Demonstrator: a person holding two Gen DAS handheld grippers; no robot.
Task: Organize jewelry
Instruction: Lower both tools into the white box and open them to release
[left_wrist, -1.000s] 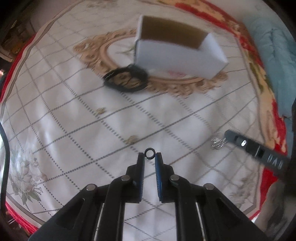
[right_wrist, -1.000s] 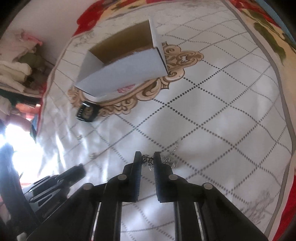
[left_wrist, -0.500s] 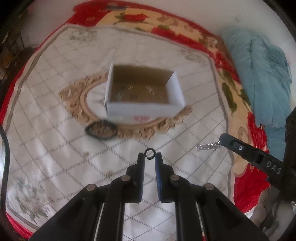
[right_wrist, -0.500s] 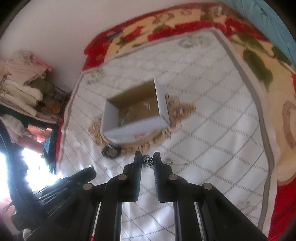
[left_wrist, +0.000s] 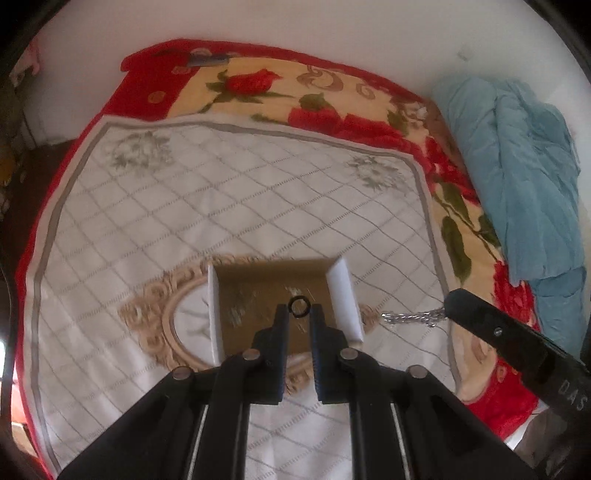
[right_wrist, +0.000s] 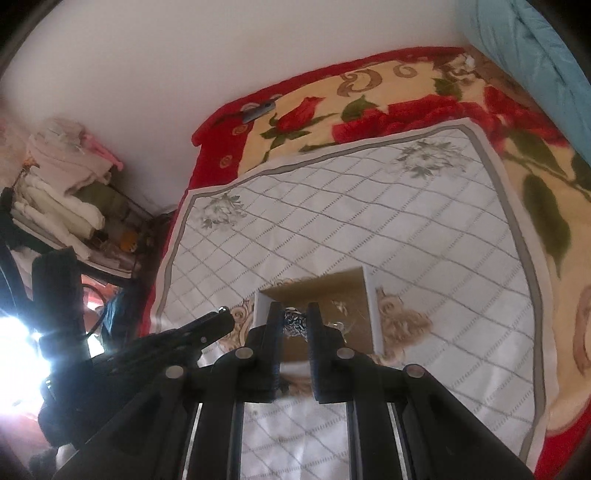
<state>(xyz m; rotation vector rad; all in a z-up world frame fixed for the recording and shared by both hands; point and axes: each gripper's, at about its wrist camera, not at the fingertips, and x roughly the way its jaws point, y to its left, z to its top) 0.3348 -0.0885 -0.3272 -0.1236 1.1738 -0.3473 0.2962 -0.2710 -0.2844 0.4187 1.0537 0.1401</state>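
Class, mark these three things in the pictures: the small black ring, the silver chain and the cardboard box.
small black ring (left_wrist: 298, 307), left wrist view, on its dark band.
silver chain (left_wrist: 413, 316), left wrist view, on the dangling links.
cardboard box (right_wrist: 370, 310), right wrist view, on its white right wall.

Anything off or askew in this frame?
Nothing stands out. Left gripper pinches a small black ring; right gripper holds a silver chain. The box sits upright and open on the cloth.
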